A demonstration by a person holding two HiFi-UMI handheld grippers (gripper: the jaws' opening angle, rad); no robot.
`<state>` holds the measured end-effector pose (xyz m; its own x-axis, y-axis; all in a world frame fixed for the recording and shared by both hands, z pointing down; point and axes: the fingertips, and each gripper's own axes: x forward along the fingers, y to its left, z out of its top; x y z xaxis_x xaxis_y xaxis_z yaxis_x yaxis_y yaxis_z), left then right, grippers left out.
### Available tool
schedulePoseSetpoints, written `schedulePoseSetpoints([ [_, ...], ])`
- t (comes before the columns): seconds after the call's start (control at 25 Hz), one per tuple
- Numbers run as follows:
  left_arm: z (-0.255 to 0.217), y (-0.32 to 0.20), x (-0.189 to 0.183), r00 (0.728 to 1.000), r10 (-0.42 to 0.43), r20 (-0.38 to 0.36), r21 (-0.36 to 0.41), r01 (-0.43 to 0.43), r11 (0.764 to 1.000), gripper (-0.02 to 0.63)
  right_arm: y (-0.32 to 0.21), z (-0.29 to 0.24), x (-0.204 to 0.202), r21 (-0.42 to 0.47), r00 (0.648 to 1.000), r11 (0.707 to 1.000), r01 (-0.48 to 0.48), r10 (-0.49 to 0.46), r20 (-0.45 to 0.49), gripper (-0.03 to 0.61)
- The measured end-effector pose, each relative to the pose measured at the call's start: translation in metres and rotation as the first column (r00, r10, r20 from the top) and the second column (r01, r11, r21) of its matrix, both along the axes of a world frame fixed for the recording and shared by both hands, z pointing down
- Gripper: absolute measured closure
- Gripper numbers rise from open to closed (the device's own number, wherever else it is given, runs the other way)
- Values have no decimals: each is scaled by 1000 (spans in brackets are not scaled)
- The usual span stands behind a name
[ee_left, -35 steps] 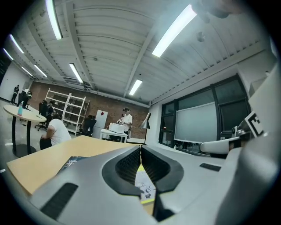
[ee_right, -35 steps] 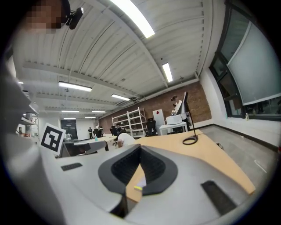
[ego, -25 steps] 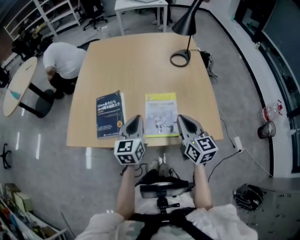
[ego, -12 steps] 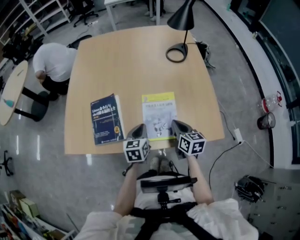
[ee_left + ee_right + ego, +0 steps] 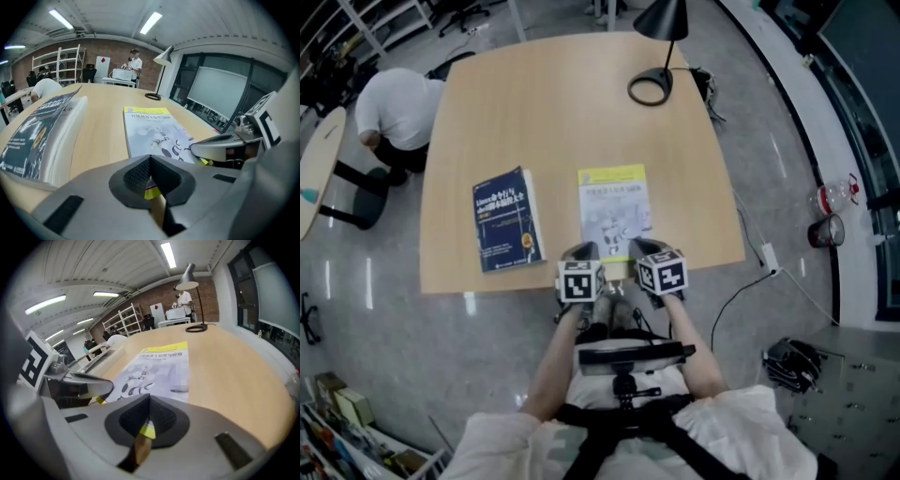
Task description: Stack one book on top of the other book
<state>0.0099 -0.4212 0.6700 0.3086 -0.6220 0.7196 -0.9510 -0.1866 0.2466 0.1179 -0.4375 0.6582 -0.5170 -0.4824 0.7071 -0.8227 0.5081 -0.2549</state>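
Observation:
Two books lie flat, side by side, on the wooden table (image 5: pixel 562 112). The dark blue book (image 5: pixel 508 232) is on the left and the white book with a yellow top band (image 5: pixel 616 211) on the right. Both grippers hover at the table's near edge, just in front of the white book's near end. My left gripper (image 5: pixel 584 253) points at its near left corner and my right gripper (image 5: pixel 637 250) at its near right corner. Each one's jaws are shut with nothing between them. The left gripper view shows the blue book (image 5: pixel 42 136), the white book (image 5: pixel 154 133) and the right gripper (image 5: pixel 225 145).
A black desk lamp (image 5: pixel 654 56) stands at the table's far right. A person in a white top (image 5: pixel 389 112) crouches on the floor beyond the table's left side. A round side table (image 5: pixel 314 169) is at far left. Cables and a glass jar (image 5: pixel 827 230) lie on the floor to the right.
Both grippers have come down and drawn closer together, from above the books' near ends to the table's near edge. The books have not moved.

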Motion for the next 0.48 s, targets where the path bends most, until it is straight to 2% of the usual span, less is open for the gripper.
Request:
schedulePoseSetpoints([
  [0.12,-2,-2,-2,999,7,49,13,-7,1000,606,-1,0,0,-42,1000,999,-9,9,-11,578],
  [0.24,-2,-4,-3,999,-4,47,23,3,1000,606,-3,-1,-1,-70,1000,997,-26,26,0,578],
  [0.48,-3,-1,-1,998,21,63,-20,-19,1000,606,3,-1,1,-108,1000,994,-26,24,-13,578],
])
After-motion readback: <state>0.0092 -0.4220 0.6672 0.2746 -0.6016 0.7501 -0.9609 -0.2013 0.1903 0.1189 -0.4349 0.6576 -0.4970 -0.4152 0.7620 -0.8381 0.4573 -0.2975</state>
